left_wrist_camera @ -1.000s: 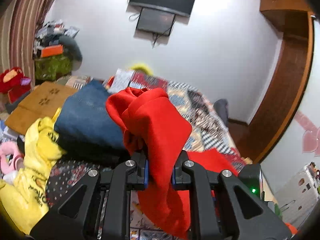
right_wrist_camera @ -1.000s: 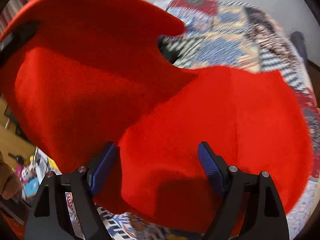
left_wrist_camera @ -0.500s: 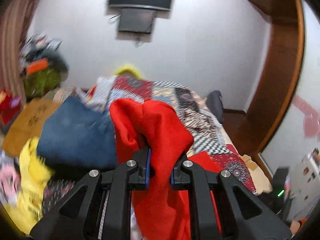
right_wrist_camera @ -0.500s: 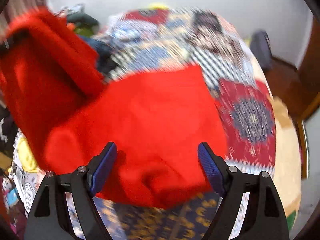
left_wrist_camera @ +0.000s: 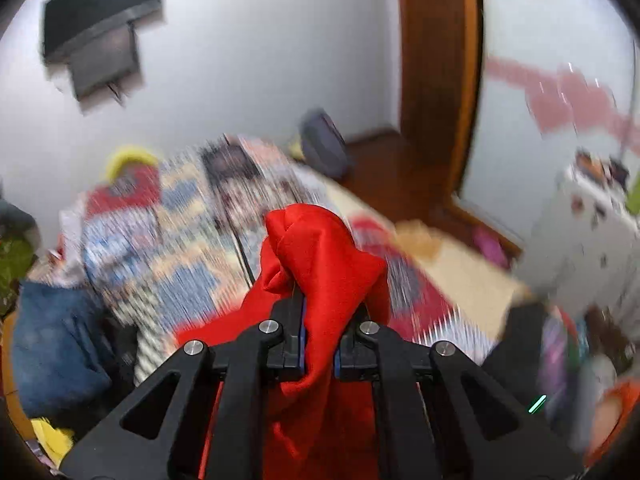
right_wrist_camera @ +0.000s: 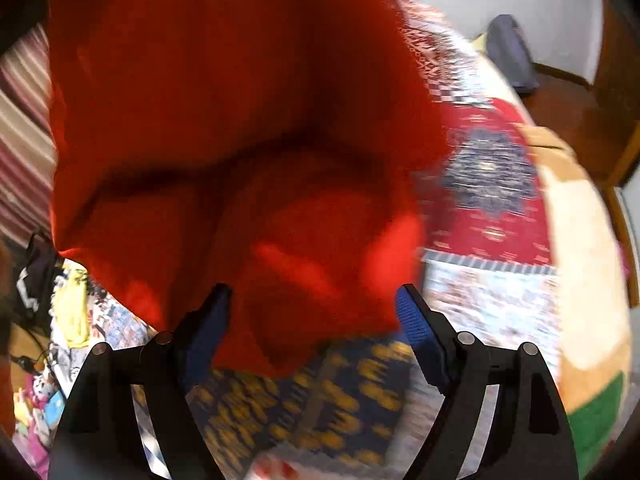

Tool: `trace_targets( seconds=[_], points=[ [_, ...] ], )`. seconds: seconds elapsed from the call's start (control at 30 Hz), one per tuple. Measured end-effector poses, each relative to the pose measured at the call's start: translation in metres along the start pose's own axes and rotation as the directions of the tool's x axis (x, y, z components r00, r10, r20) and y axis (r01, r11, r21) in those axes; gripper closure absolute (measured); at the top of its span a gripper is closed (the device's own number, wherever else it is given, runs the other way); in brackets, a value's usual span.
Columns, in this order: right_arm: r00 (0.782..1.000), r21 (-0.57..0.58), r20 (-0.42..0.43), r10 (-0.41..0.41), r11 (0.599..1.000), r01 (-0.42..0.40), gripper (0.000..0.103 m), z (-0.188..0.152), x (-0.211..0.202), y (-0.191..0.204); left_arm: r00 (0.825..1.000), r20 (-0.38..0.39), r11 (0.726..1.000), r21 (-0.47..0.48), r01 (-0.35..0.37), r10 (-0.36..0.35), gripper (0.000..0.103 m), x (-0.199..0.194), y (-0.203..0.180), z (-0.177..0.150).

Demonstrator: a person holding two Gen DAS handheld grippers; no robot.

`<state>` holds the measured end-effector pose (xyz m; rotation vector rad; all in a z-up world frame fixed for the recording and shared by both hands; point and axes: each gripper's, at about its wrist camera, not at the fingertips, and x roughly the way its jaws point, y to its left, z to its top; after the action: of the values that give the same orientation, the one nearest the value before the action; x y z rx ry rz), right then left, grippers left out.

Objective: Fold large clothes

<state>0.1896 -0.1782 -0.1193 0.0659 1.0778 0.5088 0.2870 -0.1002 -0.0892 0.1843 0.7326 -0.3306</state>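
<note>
While the left gripper (left_wrist_camera: 318, 338) pinches a bunch of the big red soft cloth (left_wrist_camera: 324, 264) and holds it up, the cloth hangs over the patchwork bed quilt (right_wrist_camera: 492, 216), just ahead of the wide-open, empty right gripper (right_wrist_camera: 312, 320).

Bed quilt (left_wrist_camera: 180, 256): patchwork, spread ahead of the left tool and beneath the right tool (right_wrist_camera: 492, 188).
Television (left_wrist_camera: 100, 8): dark screen on the white wall, high and left of the left tool.
Door frame (left_wrist_camera: 436, 76): brown wood, ahead and right.
Blue garment (left_wrist_camera: 52, 340): folded, low at the left.
Yellow garment (right_wrist_camera: 72, 308): left of the right tool.
Grey bag (left_wrist_camera: 324, 144): on the floor beyond the bed.
</note>
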Motion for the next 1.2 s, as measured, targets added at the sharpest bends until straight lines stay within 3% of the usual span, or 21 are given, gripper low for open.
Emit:
trace_targets(
  seconds=[0.07, 0.17, 0.23, 0.3, 0.4, 0.53, 0.63, 0.73, 0.8, 0.9, 0.97, 1.1, 1.2],
  points=[
    [1.0, 0.024, 0.007, -0.024, 0.999, 0.024, 0.023, -0.007, -0.011, -0.013, 0.993, -0.099, 0.998, -0.021, 0.063, -0.065, 0.095, 0.018, -0.004, -0.018],
    [0.997, 0.07, 0.008, -0.071, 0.995, 0.07, 0.023, -0.013, -0.019, -0.037, 0.968, -0.2, 0.988, -0.029, 0.15, -0.153, 0.094, 0.032, -0.011, -0.042],
    [0.997, 0.101, 0.005, -0.083, 0.992, 0.082, 0.023, -0.016, -0.024, -0.049, 0.96, -0.24, 0.988, 0.024, 0.155, -0.145, 0.086, 0.033, -0.025, -0.057],
    [0.996, 0.127, 0.008, -0.091, 0.988, 0.089, 0.023, -0.017, -0.03, -0.056, 0.957, -0.253, 0.985, 0.056, 0.163, -0.144, 0.066, 0.027, -0.034, -0.06],
    [0.995, 0.141, 0.027, -0.098, 0.986, 0.094, 0.023, -0.016, -0.044, -0.059, 0.958, -0.225, 0.98, 0.05, 0.192, -0.177, 0.042, 0.006, -0.036, -0.057],
    [0.992, 0.12, 0.088, -0.095, 0.989, 0.084, 0.023, -0.003, -0.066, -0.051, 0.979, -0.13, 0.988, 0.0, 0.155, -0.154, 0.031, -0.032, -0.016, -0.041],
    [0.987, 0.089, 0.144, -0.078, 0.994, 0.066, 0.023, 0.012, -0.08, -0.038, 0.992, -0.06, 0.991, -0.084, 0.104, -0.109, 0.016, -0.056, 0.017, -0.035],
    [0.981, 0.042, 0.189, -0.048, 0.998, 0.04, 0.023, 0.03, -0.086, -0.016, 0.999, -0.044, 0.99, -0.142, 0.013, -0.02, 0.014, -0.06, 0.054, -0.037],
    [0.978, 0.005, 0.208, -0.024, 1.0, 0.023, 0.023, 0.043, -0.084, -0.001, 0.996, -0.078, 0.982, -0.181, -0.063, 0.05, 0.014, -0.054, 0.081, -0.045],
    [0.979, -0.05, 0.204, 0.005, 0.999, 0.006, 0.023, 0.057, -0.069, 0.023, 0.981, -0.173, 0.97, -0.21, -0.12, 0.084, 0.014, -0.034, 0.107, -0.068],
    [0.982, -0.077, 0.187, 0.019, 0.997, -0.004, 0.023, 0.061, -0.055, 0.035, 0.969, -0.239, 0.963, -0.243, -0.116, 0.056, 0.014, -0.017, 0.115, -0.09],
    [0.993, -0.139, 0.114, 0.034, 0.99, -0.018, 0.023, 0.061, -0.019, 0.056, 0.97, -0.24, 0.94, -0.336, -0.05, -0.034, 0.013, -0.011, 0.123, -0.115],
    [0.998, -0.145, 0.053, -0.027, 0.989, 0.035, 0.023, 0.052, 0.008, 0.048, 0.971, -0.237, 0.941, -0.336, -0.039, -0.044, 0.013, -0.01, 0.118, -0.123]
  ],
)
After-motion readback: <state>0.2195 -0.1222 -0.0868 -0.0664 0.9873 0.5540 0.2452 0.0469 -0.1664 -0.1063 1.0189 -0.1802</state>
